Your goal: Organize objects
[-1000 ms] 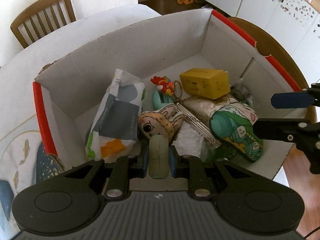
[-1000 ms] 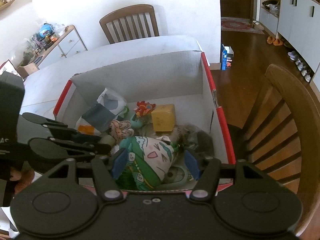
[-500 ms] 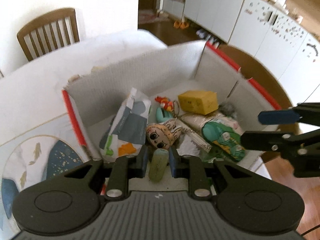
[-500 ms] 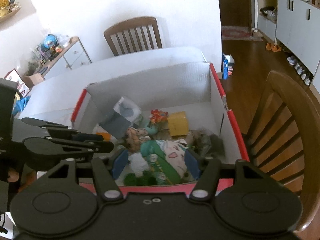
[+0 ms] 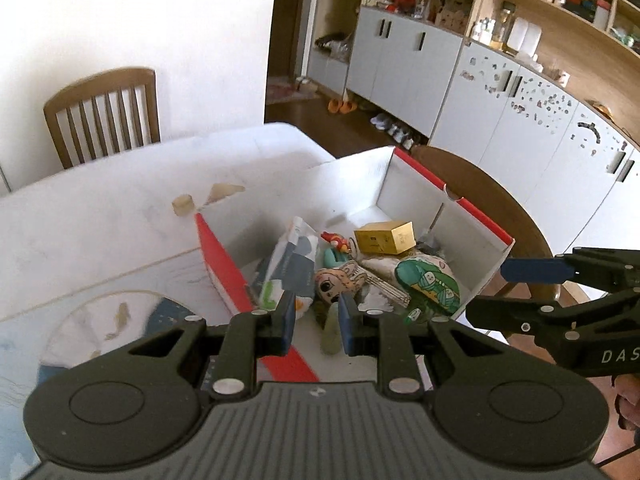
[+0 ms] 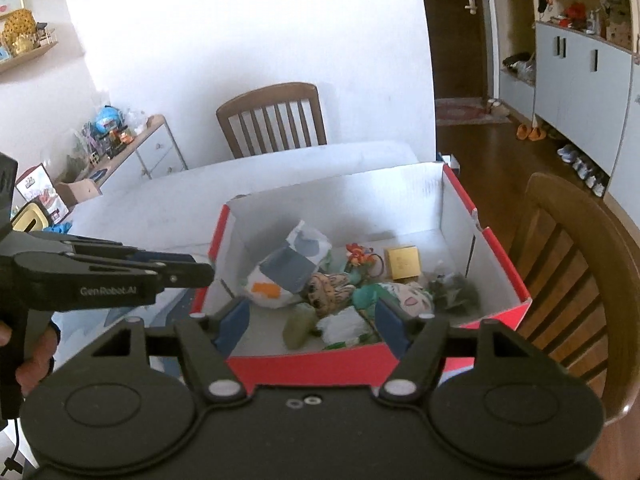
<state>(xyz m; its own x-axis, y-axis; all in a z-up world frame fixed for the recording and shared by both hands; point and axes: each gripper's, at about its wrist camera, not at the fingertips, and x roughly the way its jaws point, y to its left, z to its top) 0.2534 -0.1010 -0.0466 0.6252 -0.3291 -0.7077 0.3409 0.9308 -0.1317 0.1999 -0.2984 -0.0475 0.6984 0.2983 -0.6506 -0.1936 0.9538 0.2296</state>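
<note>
A red-and-white cardboard box (image 5: 224, 268) (image 6: 304, 368) on the table holds a yellow carton (image 5: 384, 236) (image 6: 402, 262), a green-and-white plush pouch (image 5: 428, 284) (image 6: 400, 294), a big-eyed doll (image 5: 338, 282) (image 6: 328, 290), a white-grey packet (image 5: 288, 264) (image 6: 288, 272) and a red rooster toy (image 5: 336, 240). A pale green piece (image 5: 330, 334) (image 6: 298, 326) lies on the box floor by the near wall. My left gripper (image 5: 316, 322) (image 6: 200, 270) hovers at the box's left edge, a narrow empty gap between its pads. My right gripper (image 6: 312, 322) (image 5: 486, 290) is above the near rim, jaws opening wide and empty.
The box stands on a white tablecloth with a round fish-patterned mat (image 5: 120, 320) to its left. One wooden chair (image 5: 100, 112) (image 6: 272, 120) is at the table's far side, another (image 6: 568, 280) close to the box's right wall. Cabinets line the room beyond.
Both grippers have pulled back and up from the box. The pale green piece that sat between the left pads now lies in the box. The right jaws have spread wider.
</note>
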